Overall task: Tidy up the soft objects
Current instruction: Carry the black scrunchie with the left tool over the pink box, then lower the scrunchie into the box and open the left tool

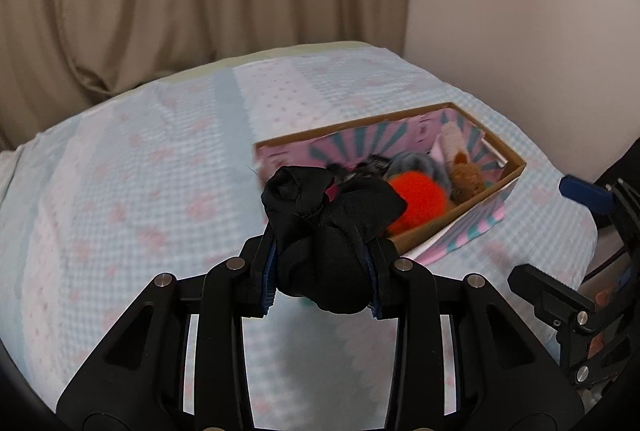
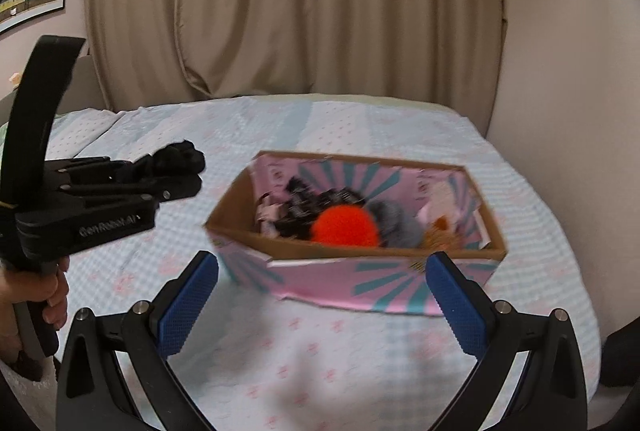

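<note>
Low in the left wrist frame, the left gripper (image 1: 322, 271) clenches a black cloth bundle (image 1: 328, 231). The box (image 1: 460, 227) lies just beyond, toward centre right. The right gripper (image 2: 322, 299) gapes, released, facing it.

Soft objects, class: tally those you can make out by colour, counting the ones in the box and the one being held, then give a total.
Black: 2, the black cloth held in the left gripper, and a dark fuzzy item in the box
Orange-red: 1, pom-pom
Grey: 1, grey plush
Brown: 1, brown plush
White-pink: 1, pale plush
Total: 6
</note>
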